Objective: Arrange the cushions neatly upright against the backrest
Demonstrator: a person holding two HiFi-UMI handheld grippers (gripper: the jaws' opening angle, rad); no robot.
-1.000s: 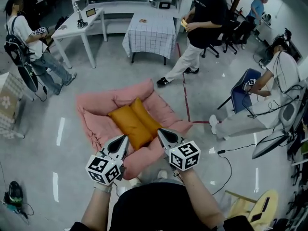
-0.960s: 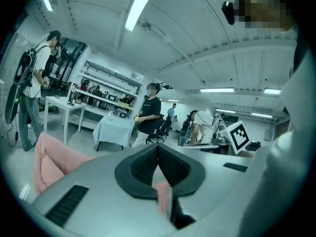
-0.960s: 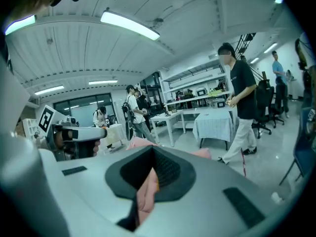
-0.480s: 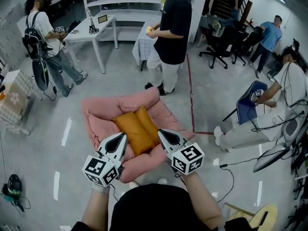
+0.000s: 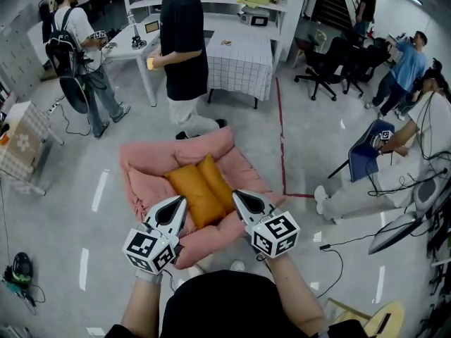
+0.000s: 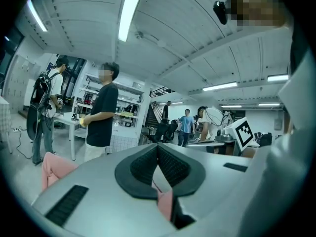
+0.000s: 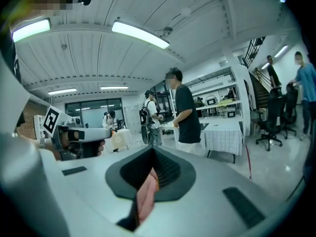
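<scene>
Bystander (image 5: 180, 48) walked left; orange cushions (image 5: 202, 189) flat, long axes diagonal.

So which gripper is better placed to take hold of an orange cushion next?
Right, marginally. Both the left gripper and right gripper are shut on the pink seat beside the orange cushions, but only the right gripper view shows orange at its jaws.

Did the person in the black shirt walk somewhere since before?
Yes. The person in the black shirt walked left in the head view: earlier right of the checkered table, now left of it.
</scene>
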